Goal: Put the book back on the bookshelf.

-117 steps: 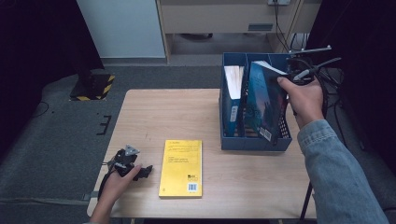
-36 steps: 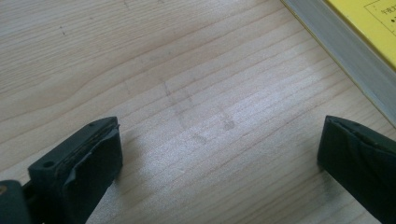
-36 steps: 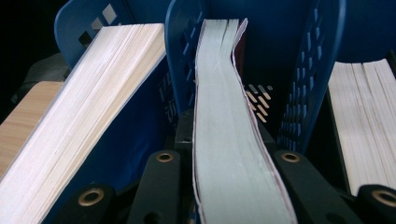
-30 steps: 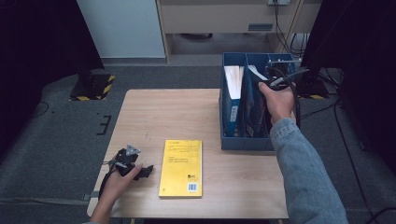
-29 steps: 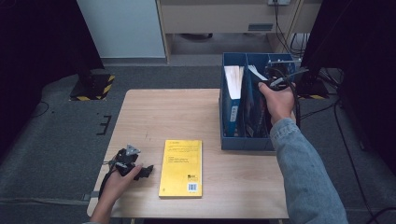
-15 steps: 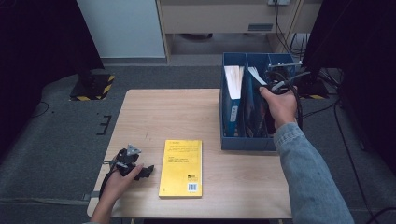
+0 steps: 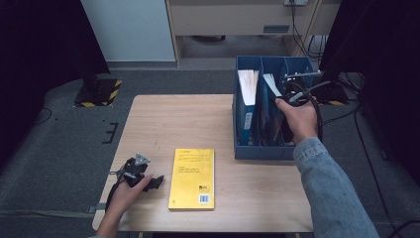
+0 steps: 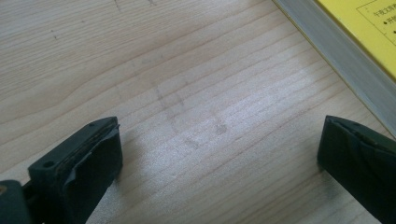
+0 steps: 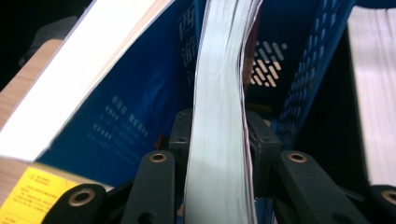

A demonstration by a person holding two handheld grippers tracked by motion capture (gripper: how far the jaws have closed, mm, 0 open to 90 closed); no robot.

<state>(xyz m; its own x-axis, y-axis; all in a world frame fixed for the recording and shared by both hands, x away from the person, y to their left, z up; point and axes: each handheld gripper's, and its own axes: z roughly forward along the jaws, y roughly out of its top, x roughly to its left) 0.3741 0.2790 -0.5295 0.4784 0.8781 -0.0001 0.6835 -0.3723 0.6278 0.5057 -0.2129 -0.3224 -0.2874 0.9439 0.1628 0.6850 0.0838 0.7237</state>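
My left gripper (image 7: 157, 181) rests on the counter (image 7: 188, 119) at the near left corner, jaws spread wide over bare wood and holding nothing. Just to its right lies the yellow book (image 7: 192, 178), flat, cover up, its page edge close beside one jaw in the left gripper view.

Farther right stands the blue file box (image 7: 257, 151), with upright dividers. A thick book (image 7: 247, 84) stands in its left compartment. In the middle compartment stands the book with the dark blue cover (image 9: 219, 130), and my right gripper (image 9: 218, 135) pinches its page block from both sides; the jaws have just been easing open a little, with the book between them.

The risk I see is on this side. If the pads let go before the book's bottom edge sits on the box floor, it could drop and lean across the compartment. If I pull away with a pad catching the pages, I could drag the book back up or tug the box along the counter.
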